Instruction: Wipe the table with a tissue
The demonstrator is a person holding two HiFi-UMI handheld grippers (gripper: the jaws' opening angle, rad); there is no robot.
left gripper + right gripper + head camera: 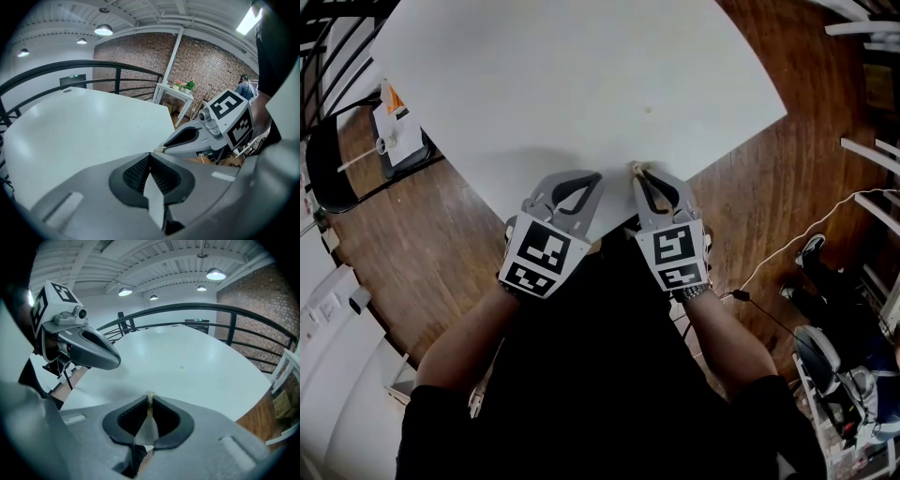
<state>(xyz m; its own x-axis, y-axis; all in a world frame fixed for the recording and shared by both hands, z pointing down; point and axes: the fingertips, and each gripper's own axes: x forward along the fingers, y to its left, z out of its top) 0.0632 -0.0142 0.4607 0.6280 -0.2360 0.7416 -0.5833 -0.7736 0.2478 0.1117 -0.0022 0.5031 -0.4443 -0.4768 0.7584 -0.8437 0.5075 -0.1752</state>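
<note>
— Where is the tissue [149, 399] held?
— It is pinched in the right gripper [638, 172], clamped shut, at the table [581, 75] edge, likely readied for the spot [649, 111].
— The left gripper [596, 176]?
— Closed on nothing, parked alongside.

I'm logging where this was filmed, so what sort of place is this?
Probably a loft-style mezzanine workspace: exposed brick wall, curved black railing, and wood floor around a white table.

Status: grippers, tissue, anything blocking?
Left gripper shut, empty. Right gripper shut on tissue, at near table edge. Small spot ahead; nothing seen in the way.
</note>
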